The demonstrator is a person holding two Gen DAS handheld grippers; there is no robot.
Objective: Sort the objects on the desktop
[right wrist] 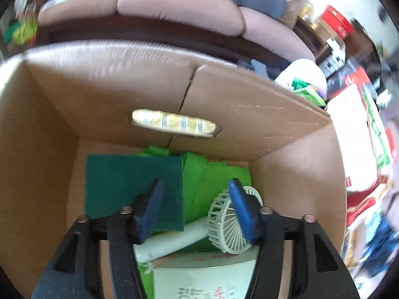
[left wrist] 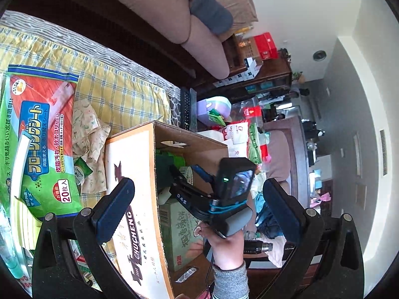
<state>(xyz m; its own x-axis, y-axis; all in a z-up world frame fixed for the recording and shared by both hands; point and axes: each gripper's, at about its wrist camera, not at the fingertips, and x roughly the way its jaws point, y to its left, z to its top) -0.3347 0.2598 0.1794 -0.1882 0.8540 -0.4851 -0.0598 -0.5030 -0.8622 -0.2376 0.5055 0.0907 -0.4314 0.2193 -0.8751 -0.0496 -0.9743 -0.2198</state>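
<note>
A cardboard box [left wrist: 134, 199] stands on the table; its inside wall fills the right wrist view [right wrist: 249, 114]. In it lie a dark green cloth [right wrist: 119, 179], a light green bag [right wrist: 214, 179], a white handheld fan [right wrist: 224, 226] and a pale green carton [right wrist: 199, 276]. My right gripper [right wrist: 193, 206] is open and empty inside the box, just above the fan; it shows in the left wrist view [left wrist: 189, 182]. My left gripper [left wrist: 197, 204] is open and empty, held above the box's near side.
A green and red packet of floor sheets [left wrist: 37, 137], a small green sachet [left wrist: 81, 172] and a floral cloth [left wrist: 92, 137] lie on the yellow checked tablecloth [left wrist: 119, 89] left of the box. A sofa [left wrist: 174, 12] stands behind. Cluttered packets [left wrist: 239, 129] lie right of the box.
</note>
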